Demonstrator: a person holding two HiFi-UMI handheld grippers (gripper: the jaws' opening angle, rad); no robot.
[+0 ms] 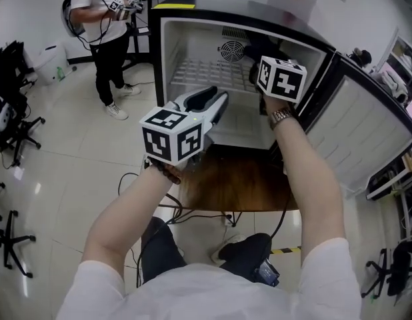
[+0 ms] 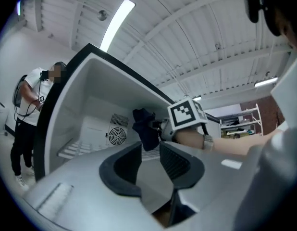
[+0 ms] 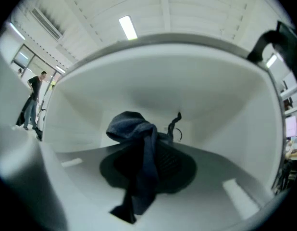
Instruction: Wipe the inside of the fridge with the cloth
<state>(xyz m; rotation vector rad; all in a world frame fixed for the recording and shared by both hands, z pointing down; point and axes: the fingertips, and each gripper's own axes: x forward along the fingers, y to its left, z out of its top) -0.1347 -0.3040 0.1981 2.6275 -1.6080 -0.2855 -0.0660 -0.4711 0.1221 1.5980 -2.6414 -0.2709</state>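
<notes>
The small fridge (image 1: pixel 171 52) stands open on a wooden table (image 1: pixel 239 185), white inside, with a wire shelf (image 1: pixel 199 72) and a round fan grille (image 1: pixel 231 51) on its back wall. My right gripper (image 1: pixel 257 69) reaches into the upper right of the cavity, shut on a dark blue cloth (image 3: pixel 134 129) that hangs bunched from its jaws (image 2: pixel 144 126). The right gripper (image 3: pixel 149 141) faces the white inner wall. My left gripper (image 1: pixel 216 99) hovers in front of the fridge opening. Its jaws stand slightly apart with nothing between them (image 2: pixel 149 150).
The fridge door (image 1: pixel 366 125) is swung open to the right. Cables hang under the table. A person (image 1: pixel 106 19) stands at the back left on the tiled floor. Office chairs (image 1: pixel 9 132) sit along the left edge, and a shelf unit stands at the far right.
</notes>
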